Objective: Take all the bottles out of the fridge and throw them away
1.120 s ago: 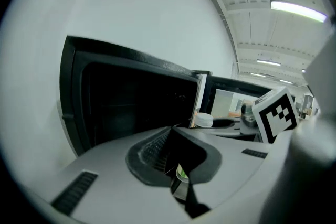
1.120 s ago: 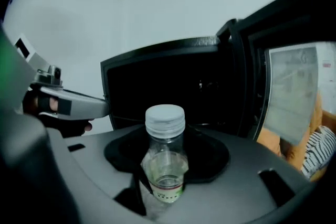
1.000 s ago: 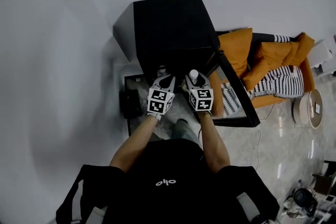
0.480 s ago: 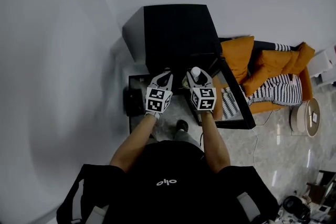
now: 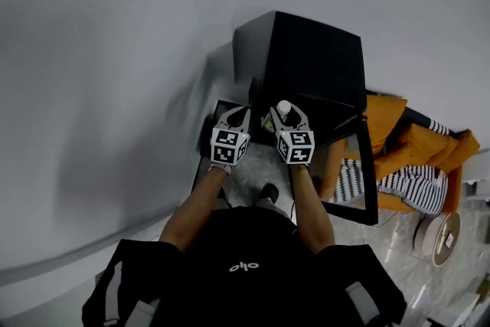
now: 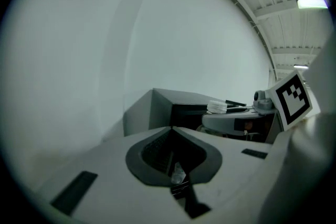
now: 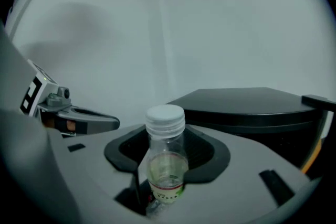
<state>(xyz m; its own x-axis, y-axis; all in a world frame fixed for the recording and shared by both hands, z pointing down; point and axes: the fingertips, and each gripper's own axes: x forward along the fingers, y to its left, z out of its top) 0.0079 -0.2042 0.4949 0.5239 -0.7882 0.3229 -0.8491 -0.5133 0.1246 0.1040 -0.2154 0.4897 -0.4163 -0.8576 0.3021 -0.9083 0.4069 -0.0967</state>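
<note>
The black, boxy fridge (image 5: pixel 306 61) is now seen further right than a second ago. A clear plastic bottle (image 7: pixel 167 162) with a ribbed white cap is clamped upright in the right gripper (image 5: pixel 285 116), near the fridge's front edge. The left gripper (image 5: pixel 238 115) is closed, jaws together.

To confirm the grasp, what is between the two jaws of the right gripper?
A clear plastic bottle with a white cap stands there, and the right gripper is closed on it. The right gripper view shows this plainly.
</note>
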